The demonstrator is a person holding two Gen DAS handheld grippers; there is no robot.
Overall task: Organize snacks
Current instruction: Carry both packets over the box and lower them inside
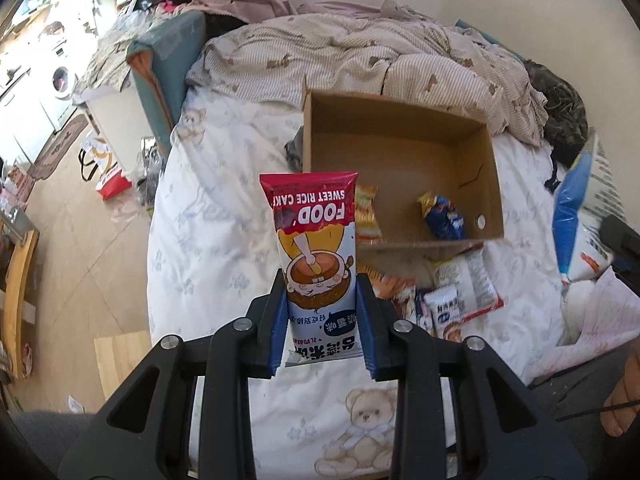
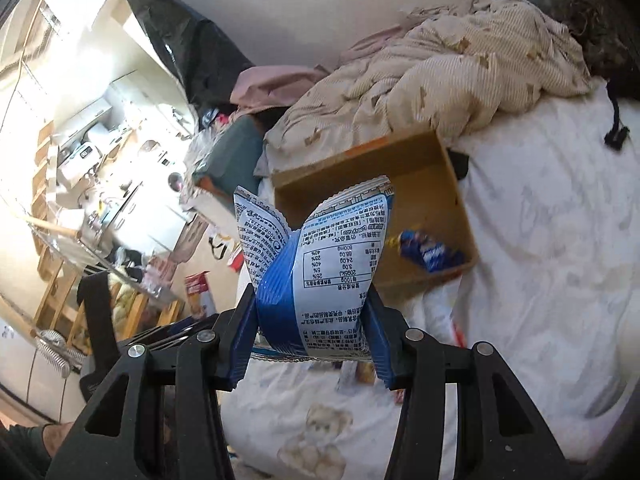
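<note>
My left gripper (image 1: 322, 292) is shut on a red and white sweet rice cake pack (image 1: 314, 240), held upright above the bed. Beyond it lies an open cardboard box (image 1: 400, 148) holding a small blue snack packet (image 1: 444, 216) and an orange packet (image 1: 366, 216). My right gripper (image 2: 308, 312) is shut on a blue and white snack bag (image 2: 320, 264), its printed back facing the camera. That bag (image 1: 570, 216) also shows blurred at the right of the left wrist view. The box (image 2: 440, 184) sits ahead of the right gripper with the blue packet (image 2: 428, 256) inside.
Several loose snack packs (image 1: 456, 296) lie on the white bear-print sheet (image 1: 224, 240) in front of the box. A crumpled beige duvet (image 1: 360, 56) is piled behind it. The bed's left edge drops to a wooden floor (image 1: 80, 232) with bags. A person's foot (image 1: 624, 396) is at the right.
</note>
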